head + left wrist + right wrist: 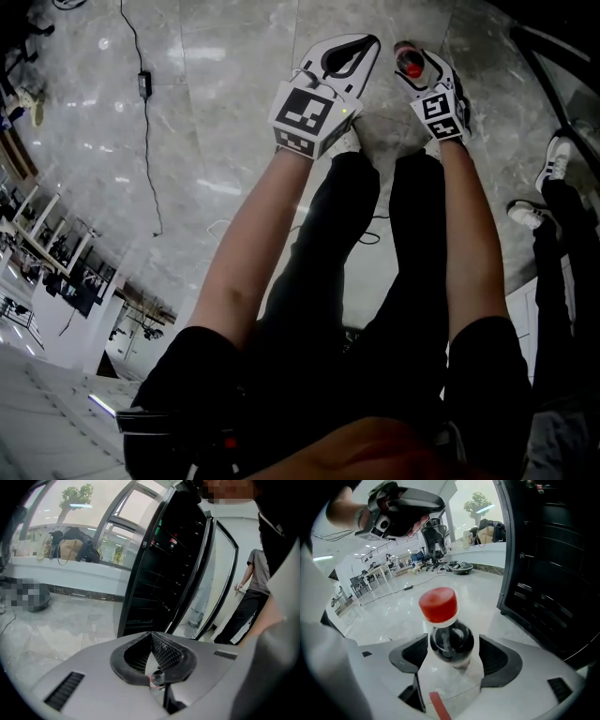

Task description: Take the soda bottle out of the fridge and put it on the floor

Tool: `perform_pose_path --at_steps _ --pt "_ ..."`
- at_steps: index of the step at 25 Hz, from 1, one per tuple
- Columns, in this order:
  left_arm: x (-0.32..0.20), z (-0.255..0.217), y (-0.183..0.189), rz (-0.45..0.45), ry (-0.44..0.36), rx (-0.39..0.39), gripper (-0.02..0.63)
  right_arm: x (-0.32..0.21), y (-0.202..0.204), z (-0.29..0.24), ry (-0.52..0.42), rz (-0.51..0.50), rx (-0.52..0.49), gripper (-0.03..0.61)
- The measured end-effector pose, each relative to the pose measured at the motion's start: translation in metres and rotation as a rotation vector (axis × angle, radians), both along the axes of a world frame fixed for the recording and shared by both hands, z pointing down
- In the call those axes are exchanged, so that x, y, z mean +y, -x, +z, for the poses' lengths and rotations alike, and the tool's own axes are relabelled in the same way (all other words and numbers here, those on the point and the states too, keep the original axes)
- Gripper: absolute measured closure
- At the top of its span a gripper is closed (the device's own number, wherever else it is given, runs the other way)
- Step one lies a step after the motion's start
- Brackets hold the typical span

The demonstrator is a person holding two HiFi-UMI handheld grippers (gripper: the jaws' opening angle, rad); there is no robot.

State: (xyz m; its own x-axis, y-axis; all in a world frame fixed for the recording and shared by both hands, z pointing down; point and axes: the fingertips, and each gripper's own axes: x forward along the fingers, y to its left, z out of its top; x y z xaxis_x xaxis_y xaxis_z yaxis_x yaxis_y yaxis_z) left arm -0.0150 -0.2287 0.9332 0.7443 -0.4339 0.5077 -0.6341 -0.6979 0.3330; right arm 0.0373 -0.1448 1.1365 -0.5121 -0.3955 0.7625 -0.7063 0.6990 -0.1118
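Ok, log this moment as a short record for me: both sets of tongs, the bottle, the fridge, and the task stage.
left tongs: shut, nothing between them
right tongs: closed on the soda bottle
soda bottle: red cap, dark drink, out of the fridge, cap pointing away from the holder
fridge: dark, door open, close by
floor: grey polished stone, a cable lying across it
task stage: bottle carried, not yet released onto the floor
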Motion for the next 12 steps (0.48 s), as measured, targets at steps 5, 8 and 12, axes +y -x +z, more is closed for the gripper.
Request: perform_pose_path --at_steps 5,8,12 --pt "-0.002 -0.062 -0.003 -0.008 -0.018 0.038 0.609 0.012 -0.01 -0.078 -0.033 0.025 0.0 0.262" --pt "-0.002 -0.126 -0.015 0.01 -0.052 0.057 0.609 0.014 -0.026 -0.174 -0.061 0.177 -0.118 0.264" --pt "0.005 -0.231 -0.04 0.082 -0.118 0.108 0.609 0.007 -0.043 -0.343 -0.173 0.303 -0.337 0.377"
